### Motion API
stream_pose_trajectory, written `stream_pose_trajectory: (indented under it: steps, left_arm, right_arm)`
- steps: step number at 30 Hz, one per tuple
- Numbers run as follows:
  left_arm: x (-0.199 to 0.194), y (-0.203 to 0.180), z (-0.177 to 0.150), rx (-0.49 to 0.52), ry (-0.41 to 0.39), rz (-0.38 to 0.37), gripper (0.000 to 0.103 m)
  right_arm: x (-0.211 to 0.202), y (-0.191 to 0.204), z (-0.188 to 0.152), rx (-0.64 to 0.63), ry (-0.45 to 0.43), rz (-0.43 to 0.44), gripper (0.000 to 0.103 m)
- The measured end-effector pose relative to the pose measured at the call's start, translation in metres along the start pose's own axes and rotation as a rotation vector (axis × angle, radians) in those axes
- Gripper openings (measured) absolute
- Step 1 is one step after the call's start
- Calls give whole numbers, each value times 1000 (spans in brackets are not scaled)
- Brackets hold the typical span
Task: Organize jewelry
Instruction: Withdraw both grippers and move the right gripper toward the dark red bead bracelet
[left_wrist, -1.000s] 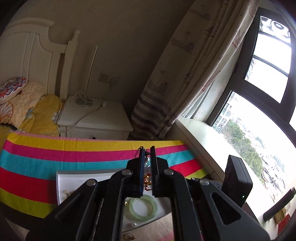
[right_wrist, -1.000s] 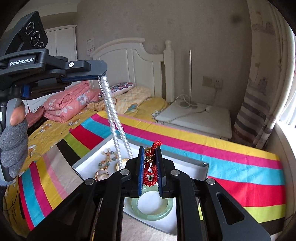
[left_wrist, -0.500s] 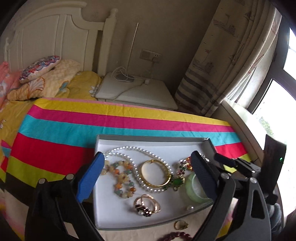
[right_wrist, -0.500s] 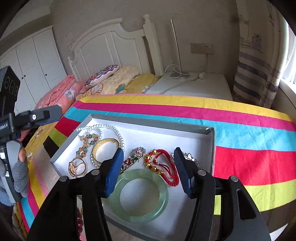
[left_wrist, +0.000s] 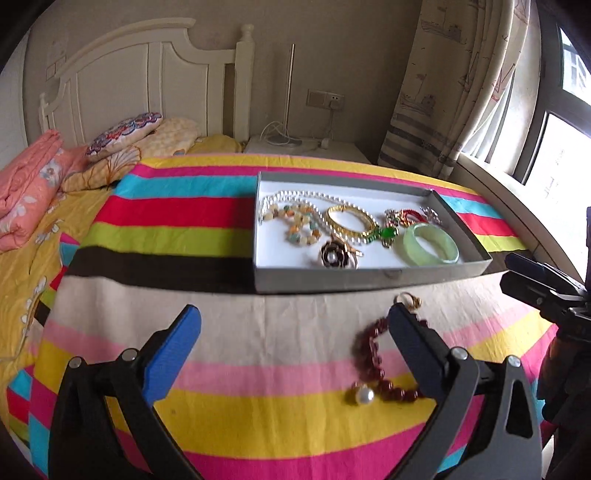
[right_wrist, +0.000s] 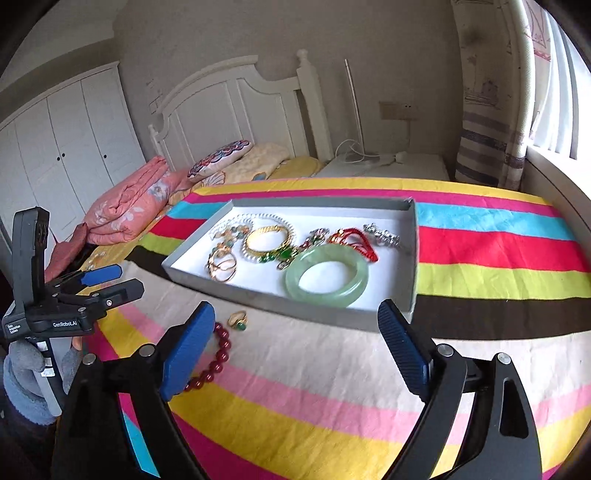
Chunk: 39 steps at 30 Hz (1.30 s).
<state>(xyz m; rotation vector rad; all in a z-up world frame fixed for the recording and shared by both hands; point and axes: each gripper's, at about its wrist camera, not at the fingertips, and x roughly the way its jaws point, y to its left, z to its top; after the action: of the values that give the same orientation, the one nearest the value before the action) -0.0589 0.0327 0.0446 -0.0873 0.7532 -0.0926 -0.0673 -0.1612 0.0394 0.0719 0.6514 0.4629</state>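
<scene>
Grey card formed the one shallow tray, white inside, which sat on the striped cloth. In it lay one pearl necklace, one gold bangle, one jade bangle, one red cord bracelet and several smaller pieces too tangled to count. Outside, near the tray's front wall, lay three things: one gold ring, one dark red bead bracelet and one pearl earring. Both the left gripper and right gripper hung spread wide, holding nothing.
</scene>
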Motion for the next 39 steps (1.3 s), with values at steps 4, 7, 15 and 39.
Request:
stream_pose_trajectory:
  steps: [4, 7, 15, 39]
  left_arm:
    - [-8, 12, -23, -51, 16, -12, 100]
    - [-11, 16, -36, -52, 26, -20, 100]
    - [-16, 35, -43, -158, 9, -170, 100]
    - [-22, 57, -41, -285, -43, -178, 100]
  right_arm:
    - [3, 20, -16, -23, 44, 27, 86]
    - [11, 36, -24, -56, 92, 29, 86]
    - [24, 54, -34, -112, 168, -20, 86]
    - [74, 84, -24, -213, 285, -85, 70]
